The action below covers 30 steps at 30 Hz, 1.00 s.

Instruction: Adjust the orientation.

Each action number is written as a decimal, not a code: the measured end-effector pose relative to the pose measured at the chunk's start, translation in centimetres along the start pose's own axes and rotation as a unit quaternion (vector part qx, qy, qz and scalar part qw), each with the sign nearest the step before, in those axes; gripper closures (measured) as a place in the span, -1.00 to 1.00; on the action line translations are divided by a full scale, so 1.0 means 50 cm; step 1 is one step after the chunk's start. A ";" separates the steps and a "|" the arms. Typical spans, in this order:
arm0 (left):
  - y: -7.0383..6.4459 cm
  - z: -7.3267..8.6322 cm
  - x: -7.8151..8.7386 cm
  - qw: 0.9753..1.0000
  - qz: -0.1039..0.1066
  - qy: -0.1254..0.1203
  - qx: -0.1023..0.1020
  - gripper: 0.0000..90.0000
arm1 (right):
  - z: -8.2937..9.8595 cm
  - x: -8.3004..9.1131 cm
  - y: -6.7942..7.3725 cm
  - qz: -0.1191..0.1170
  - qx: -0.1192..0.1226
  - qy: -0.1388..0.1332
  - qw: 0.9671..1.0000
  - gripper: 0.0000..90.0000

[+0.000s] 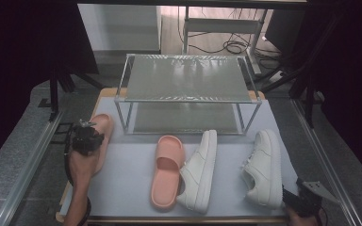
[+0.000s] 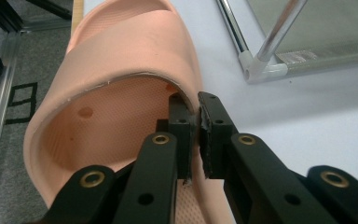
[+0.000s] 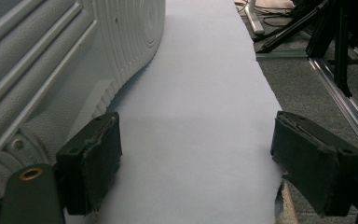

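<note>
Left hand-held gripper (image 2: 199,122), jaws clamped on the strap edge of a pink slide sandal (image 2: 121,60) at the table's (image 1: 122,188) left side. Right hand-held gripper (image 3: 196,163), jaws wide apart, w/ a white sneaker (image 3: 65,60) just beside its left jaw.

Overhead layout of the workspace. A pale blue-grey mat covers the counter (image 1: 122,188), whose wooden edge shows at the near and far borders. Grey carpeted floor (image 1: 19,155) surrounds it, crossed on each side by an aluminium rail (image 1: 28,160). Behind the counter, wood-toned flooring carries a tangle of black cables (image 1: 233,46) and a white cabinet (image 1: 122,26). Black stand legs (image 1: 59,89) rise at left, with more dark framing (image 1: 306,80) at right. Both outer margins fall into deep shadow; light reaches mainly the centre.
</note>
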<state>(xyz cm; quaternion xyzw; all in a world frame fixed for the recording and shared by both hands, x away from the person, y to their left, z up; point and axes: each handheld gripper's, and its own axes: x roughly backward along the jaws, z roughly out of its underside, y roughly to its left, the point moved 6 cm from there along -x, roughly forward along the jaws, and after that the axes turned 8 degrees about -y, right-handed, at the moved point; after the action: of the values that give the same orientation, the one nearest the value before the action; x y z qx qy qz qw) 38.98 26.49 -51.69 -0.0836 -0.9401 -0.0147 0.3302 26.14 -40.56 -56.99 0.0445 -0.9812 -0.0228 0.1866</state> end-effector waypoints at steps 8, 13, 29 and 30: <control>0.006 0.009 0.018 1.000 0.007 0.001 -0.004 0.89 | 0.000 0.000 0.000 0.000 0.000 0.000 1.000 -0.64; 0.006 0.014 0.036 1.000 0.010 -0.001 -0.011 0.89 | 0.000 0.000 0.000 0.000 0.001 0.000 1.000 -0.64; -0.027 0.044 0.126 0.998 0.055 -0.006 -0.029 0.88 | 0.000 0.000 0.000 0.000 0.001 0.000 1.000 -0.64; -0.030 0.047 0.130 0.998 0.058 -0.008 -0.029 0.88 | 0.000 0.000 0.000 0.000 0.001 0.000 1.000 -0.64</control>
<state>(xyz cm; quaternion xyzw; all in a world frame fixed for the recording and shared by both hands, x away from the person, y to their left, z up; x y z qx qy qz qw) 32.30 26.17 -49.43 -0.1479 -0.9354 -0.0218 0.3204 26.13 -40.56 -57.00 0.0446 -0.9813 -0.0222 0.1862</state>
